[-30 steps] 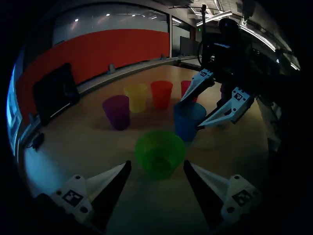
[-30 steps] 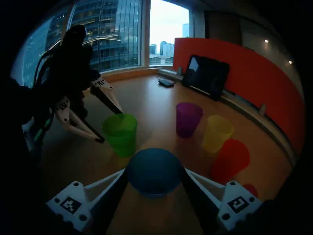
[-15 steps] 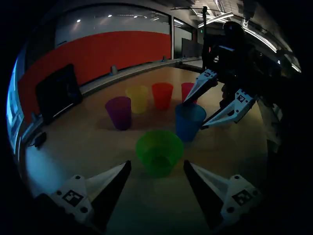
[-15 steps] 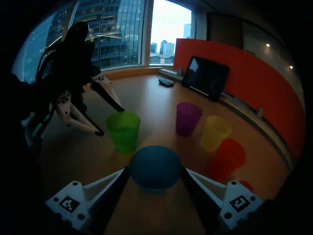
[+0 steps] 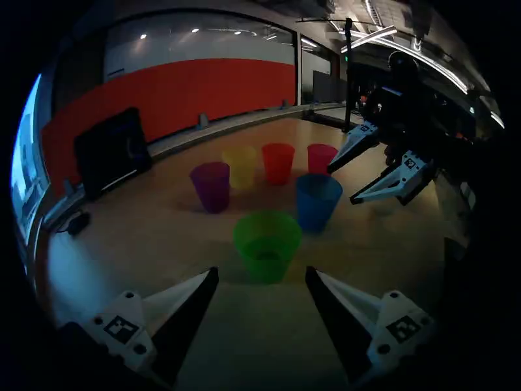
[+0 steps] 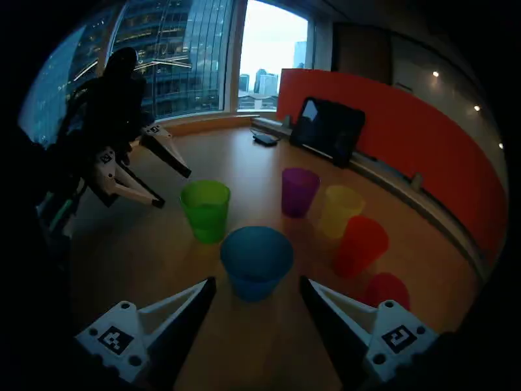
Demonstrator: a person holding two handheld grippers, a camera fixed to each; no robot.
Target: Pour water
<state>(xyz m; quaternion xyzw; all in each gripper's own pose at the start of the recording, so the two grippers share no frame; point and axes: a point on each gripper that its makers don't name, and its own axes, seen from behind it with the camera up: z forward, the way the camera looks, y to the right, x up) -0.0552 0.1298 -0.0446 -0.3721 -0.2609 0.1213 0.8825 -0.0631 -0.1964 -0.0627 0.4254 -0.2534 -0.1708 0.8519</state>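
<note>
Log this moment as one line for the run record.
left tongs: open, short of green cup | right tongs: open, short of blue cup | both cups upright on table, ungrasped

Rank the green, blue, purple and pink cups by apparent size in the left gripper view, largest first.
green cup
blue cup
purple cup, only slightly smaller
pink cup, partly behind the blue one
Nearness to the camera drives this; real sizes may match.
</note>
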